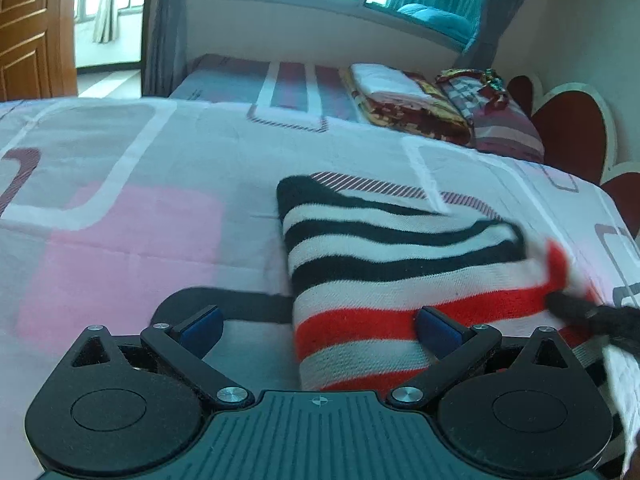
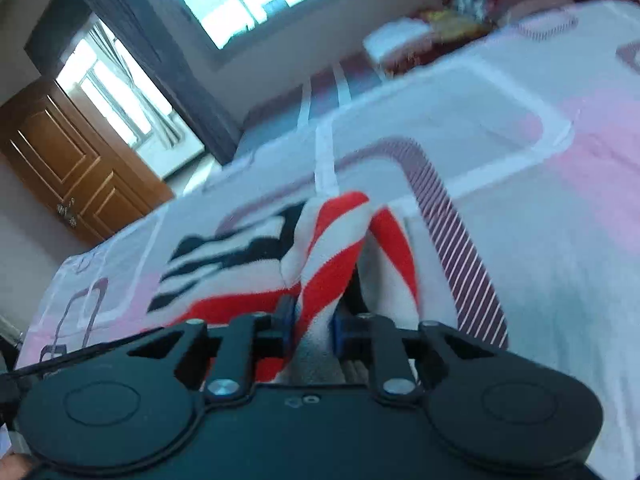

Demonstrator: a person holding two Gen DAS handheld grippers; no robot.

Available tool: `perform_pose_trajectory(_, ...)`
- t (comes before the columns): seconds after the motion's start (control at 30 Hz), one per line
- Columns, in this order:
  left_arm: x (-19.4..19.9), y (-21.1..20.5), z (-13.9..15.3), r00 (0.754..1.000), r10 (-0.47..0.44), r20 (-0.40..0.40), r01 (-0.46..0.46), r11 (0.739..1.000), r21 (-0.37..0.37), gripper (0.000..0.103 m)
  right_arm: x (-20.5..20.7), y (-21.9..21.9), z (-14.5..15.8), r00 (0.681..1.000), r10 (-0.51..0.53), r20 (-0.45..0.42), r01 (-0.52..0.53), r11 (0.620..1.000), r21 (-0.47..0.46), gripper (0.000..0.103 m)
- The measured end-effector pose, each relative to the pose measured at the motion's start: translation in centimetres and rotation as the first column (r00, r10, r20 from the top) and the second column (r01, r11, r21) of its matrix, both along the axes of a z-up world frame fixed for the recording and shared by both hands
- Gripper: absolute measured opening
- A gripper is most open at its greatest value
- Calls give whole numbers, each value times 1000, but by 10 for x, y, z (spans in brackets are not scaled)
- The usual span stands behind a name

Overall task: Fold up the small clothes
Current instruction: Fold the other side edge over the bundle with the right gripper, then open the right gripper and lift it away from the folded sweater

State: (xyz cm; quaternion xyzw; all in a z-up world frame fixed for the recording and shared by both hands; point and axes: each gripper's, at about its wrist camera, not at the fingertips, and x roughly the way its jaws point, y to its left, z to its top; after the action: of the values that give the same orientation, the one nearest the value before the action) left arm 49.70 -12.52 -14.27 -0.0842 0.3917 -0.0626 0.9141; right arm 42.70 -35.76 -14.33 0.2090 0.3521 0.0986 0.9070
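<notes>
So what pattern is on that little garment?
Striped garment: black-and-white at one end, red-and-white at the other; clearest in the left wrist view.

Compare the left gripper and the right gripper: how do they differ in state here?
The left gripper stands wide open, while the right gripper is shut on the striped garment. The left holds nothing; the right pinches a red-and-white fold. Both have blue pads and point down at the bed.

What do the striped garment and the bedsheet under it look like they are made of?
Striped garment: seemingly a soft knit, wool or acrylic; fuzzy nap, matte red, black and white bands, bunching thickly between the right tongs.
Bedsheet: probably thin woven cotton or a blend; flat, matte, printed pattern, fine wrinkles.
</notes>
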Motion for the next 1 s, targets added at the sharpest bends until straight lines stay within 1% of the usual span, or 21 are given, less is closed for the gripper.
perform_pose_trajectory(0.03,1,-4,0,1000,-14,9,13,1000,3,102,-8,1,8,999,-8,52,9,1000,-23,17)
perform_pose_trajectory(0.1,4,-14,-7,1000,-22,-1,22,999,47,102,-22,0,17,990,-32,134,44,995,-87,17)
perform_pose_trajectory(0.13,7,-19,-15,999,-31,-25,32,998,63,102,-15,-2,10,993,-42,111,54,992,-113,17)
perform_pose_trajectory(0.17,7,-19,-18,999,-31,-28,32,998,54,102,-6,-5,-2,998,-45,47,50,990,-131,19)
perform_pose_trajectory(0.2,7,-17,-20,999,-25,-26,26,999,39,102,-1,-8,-15,999,-51,-12,49,991,-127,20)
perform_pose_trajectory(0.23,7,-15,-19,999,-26,-31,27,999,32,102,-1,-14,-19,998,-64,-20,62,994,-90,23)
perform_pose_trajectory(0.27,8,-14,-17,999,-25,-32,26,999,31,102,-2,-18,-18,997,-74,-33,72,995,-70,34)
perform_pose_trajectory(0.33,7,-10,-8,1000,-8,-22,8,1000,18,102,-6,-20,-8,995,-92,-24,90,992,-89,45)
perform_pose_trajectory(0.4,7,-8,0,1000,4,-1,-4,1000,0,102,-15,-21,9,993,-99,66,107,986,-124,43)
perform_pose_trajectory(0.43,9,-8,3,1000,6,5,-6,1000,-6,102,-17,-20,17,991,-90,100,105,983,-149,38)
perform_pose_trajectory(0.5,15,-13,6,1000,0,7,0,1000,-7,102,-14,-14,30,987,-68,147,98,974,-206,36)
perform_pose_trajectory(0.53,19,-17,6,1000,-1,4,1,1000,-2,102,-12,-7,33,986,-39,161,77,969,-236,31)
perform_pose_trajectory(0.57,24,-17,5,1000,-1,0,1,1000,0,102,-7,-1,34,987,-12,162,54,964,-259,28)
perform_pose_trajectory(0.67,40,-19,-6,999,31,-35,-31,999,13,102,8,23,30,987,56,152,-4,947,-322,26)
perform_pose_trajectory(0.73,52,-18,-21,994,61,-94,-58,998,33,102,18,31,24,988,59,146,-4,936,-351,26)
perform_pose_trajectory(0.77,56,-14,-27,991,69,-113,-69,998,10,102,24,32,20,989,49,138,5,930,-368,24)
perform_pose_trajectory(0.8,57,-11,-30,991,78,-112,-78,997,-1,102,29,34,15,991,35,125,19,914,-404,24)
perform_pose_trajectory(0.83,58,-13,-30,991,76,-107,-75,997,13,102,37,33,4,996,19,83,21,893,-450,25)
perform_pose_trajectory(0.87,59,-17,-30,992,69,-103,-66,997,29,102,41,32,-9,999,11,49,12,895,-445,25)
perform_pose_trajectory(0.9,58,-19,-30,994,63,-95,-59,997,44,102,44,29,-12,998,-5,71,34,907,-419,24)
perform_pose_trajectory(1.0,56,-18,-28,992,69,-103,-65,997,40,102,43,21,-14,998,-27,56,46,927,-373,24)
